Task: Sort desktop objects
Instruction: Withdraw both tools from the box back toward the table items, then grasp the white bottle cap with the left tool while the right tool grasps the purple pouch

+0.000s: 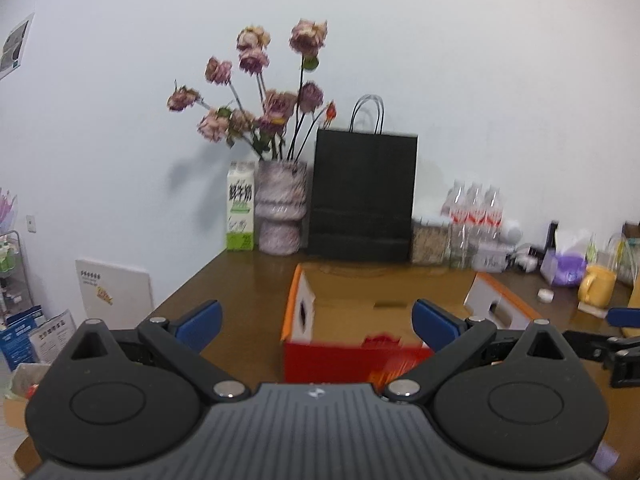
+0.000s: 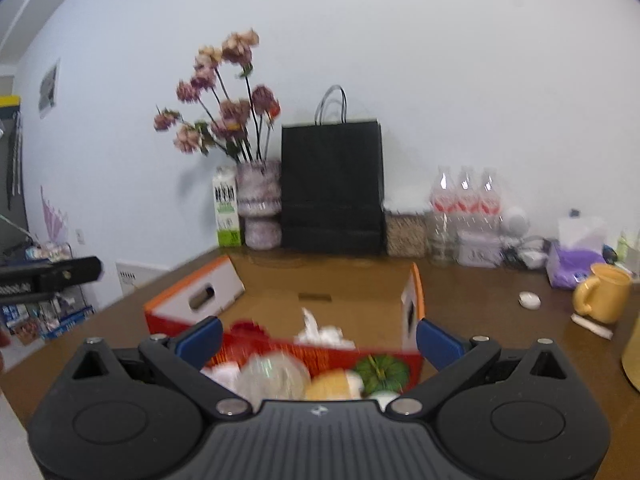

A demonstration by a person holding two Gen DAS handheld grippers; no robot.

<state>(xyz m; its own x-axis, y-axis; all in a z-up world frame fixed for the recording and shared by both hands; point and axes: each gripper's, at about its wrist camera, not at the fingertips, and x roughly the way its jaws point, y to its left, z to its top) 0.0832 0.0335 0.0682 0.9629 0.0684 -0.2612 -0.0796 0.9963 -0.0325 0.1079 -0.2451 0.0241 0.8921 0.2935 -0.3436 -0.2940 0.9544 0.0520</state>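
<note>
An open red and orange cardboard box (image 1: 352, 356) with raised flaps sits on the brown desk (image 1: 244, 280) in front of both grippers. In the right wrist view the box (image 2: 280, 354) has small objects at its near side: a green pumpkin-like thing (image 2: 382, 368), a clear round object (image 2: 272, 376), a yellow item (image 2: 332, 386) and crumpled white paper (image 2: 320, 330). My left gripper (image 1: 316, 326) is open and empty above the box's near edge. My right gripper (image 2: 318, 338) is open and empty over the objects.
At the desk's back stand a milk carton (image 1: 241, 206), a vase of dried flowers (image 1: 280, 208), a black paper bag (image 1: 362, 196), water bottles (image 1: 474, 216), a purple tissue pack (image 2: 572, 264) and a yellow mug (image 2: 600, 298). A small white disc (image 2: 530, 301) lies by the mug.
</note>
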